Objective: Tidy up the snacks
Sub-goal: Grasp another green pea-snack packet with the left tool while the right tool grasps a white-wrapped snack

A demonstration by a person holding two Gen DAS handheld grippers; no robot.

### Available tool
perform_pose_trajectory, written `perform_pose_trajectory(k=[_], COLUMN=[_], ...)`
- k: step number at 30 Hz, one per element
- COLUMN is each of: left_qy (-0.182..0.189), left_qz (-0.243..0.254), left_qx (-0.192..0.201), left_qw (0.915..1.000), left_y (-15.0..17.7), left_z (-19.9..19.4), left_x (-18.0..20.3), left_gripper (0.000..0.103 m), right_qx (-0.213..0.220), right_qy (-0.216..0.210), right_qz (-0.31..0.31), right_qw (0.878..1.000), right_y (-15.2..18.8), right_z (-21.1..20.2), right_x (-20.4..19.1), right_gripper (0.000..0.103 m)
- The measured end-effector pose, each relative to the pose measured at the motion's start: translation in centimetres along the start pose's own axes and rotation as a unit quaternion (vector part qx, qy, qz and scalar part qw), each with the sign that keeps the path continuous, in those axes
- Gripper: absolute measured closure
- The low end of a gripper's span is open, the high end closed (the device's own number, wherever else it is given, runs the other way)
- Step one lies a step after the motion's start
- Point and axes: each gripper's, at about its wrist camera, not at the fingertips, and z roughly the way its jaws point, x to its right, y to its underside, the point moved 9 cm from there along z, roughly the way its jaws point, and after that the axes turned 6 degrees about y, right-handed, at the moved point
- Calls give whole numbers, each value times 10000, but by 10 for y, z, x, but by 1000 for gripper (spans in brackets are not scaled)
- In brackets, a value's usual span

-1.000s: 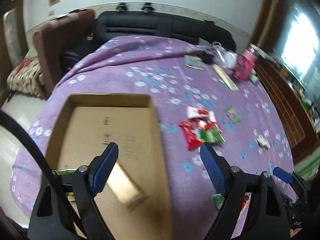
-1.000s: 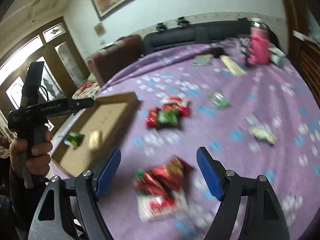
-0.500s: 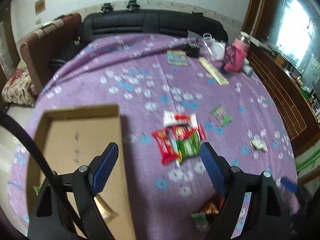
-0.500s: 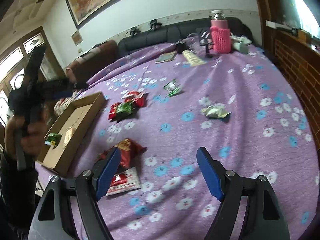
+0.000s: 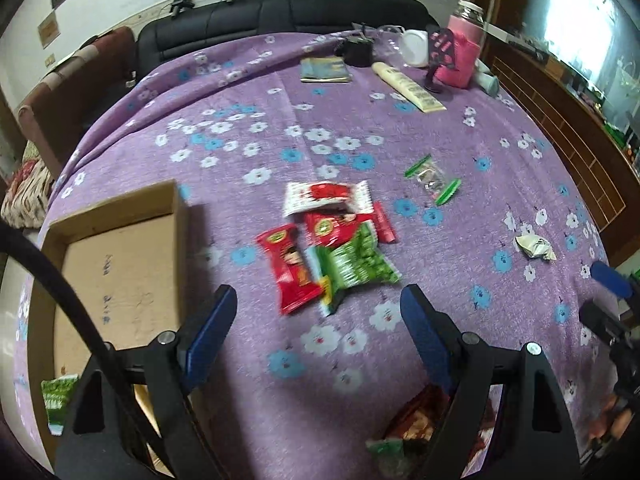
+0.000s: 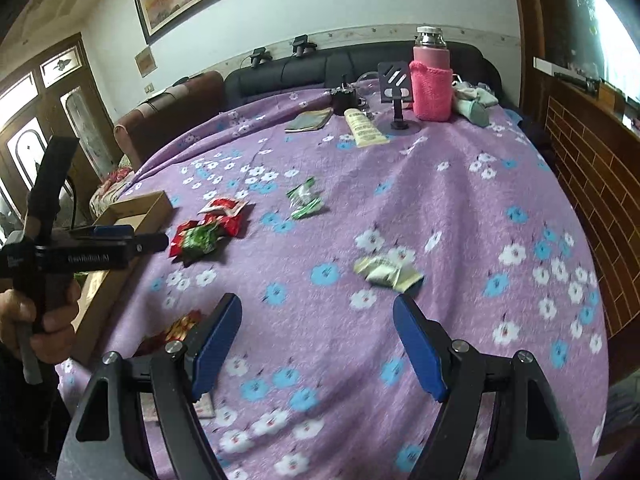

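My left gripper (image 5: 316, 304) is open and empty above the purple flowered cloth, just short of a pile of red (image 5: 290, 268), green (image 5: 354, 264) and white-red (image 5: 320, 196) snack packets. The cardboard box (image 5: 120, 204) lies to its left, with a green packet (image 5: 58, 396) in its near corner. More red and green packets (image 5: 412, 428) lie half hidden under the right finger. My right gripper (image 6: 316, 308) is open with nothing between its fingers. A pale crumpled packet (image 6: 386, 272) lies just beyond it, a clear green-ended packet (image 6: 306, 200) farther off, and the pile (image 6: 204, 232) to the left.
At the table's far end stand a pink-sleeved bottle (image 6: 432, 80), a phone stand (image 6: 396, 92), a cream tube (image 6: 364, 128) and a booklet (image 6: 310, 120). A hand (image 6: 48, 320) holds the left gripper at the left edge. A black sofa stands behind the table, and wooden panelling lies to the right.
The left gripper swung right, from over the box to in front of the snack pile. The right gripper swung right, away from the red packets toward the pale packet. Both stayed open.
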Motion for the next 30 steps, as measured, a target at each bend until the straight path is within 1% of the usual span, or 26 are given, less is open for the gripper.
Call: perform_pose_trajectory(k=[4, 7, 9, 12, 14, 15, 17, 19, 20, 21, 23, 25, 26, 27, 30], left_qy=[-126, -212, -191, -288, -270, -247, -255, -87, 57, 124, 202, 314, 361, 415, 512], left_qz=[234, 301, 326, 416, 447, 460, 587, 610, 585, 600, 597, 577, 579, 583, 531], left_qx=[-47, -166, -200, -287, -387, -424, -360, -374, -396, -382, -376, -368, -367, -366, -367], left_qw=[9996, 9992, 9991, 9983, 9979, 9977, 9973, 9974, 9975, 9974, 9973, 9972, 9970, 9968, 9966], left_y=[-6, -8, -9, -10, -7, -5, -5, -5, -4, -4, -3, -3, -3, -3, -2], left_z=[15, 28, 34, 44, 52, 55, 55, 56, 56, 55, 54, 52, 52, 51, 50], left_x=[9, 10, 11, 13, 14, 15, 19, 22, 23, 24, 23, 23, 23, 24, 23], left_gripper=[19, 19, 20, 20, 23, 28, 32, 50, 50, 51, 52, 56, 58, 62, 63], right_qx=[3, -5, -28, -107, -246, -334, -487, -660, -742, -800, -820, -814, -816, -817, -765], right_qy=[36, 58, 40, 35, 78, 98, 144, 275, 332, 333, 356, 353, 317, 257, 160], right_qz=[-75, -135, -197, -350, -516, -611, -761, -925, -998, -1040, -1103, -1118, -1092, -1036, -945], right_qw=[10000, 9999, 9998, 9993, 9983, 9975, 9958, 9931, 9917, 9908, 9899, 9898, 9902, 9909, 9925], right_y=[-9, -14, -17, -22, -20, -19, -15, -9, -5, -2, 2, 4, 4, 5, 5], right_z=[9, 18, 26, 41, 53, 60, 71, 80, 83, 85, 84, 82, 81, 79, 77], right_x=[8, 14, 16, 17, 16, 14, 14, 14, 14, 13, 11, 12, 12, 13, 13], right_gripper=[25, 25, 25, 25, 26, 28, 32, 39, 47, 53, 59, 65, 73, 81, 81])
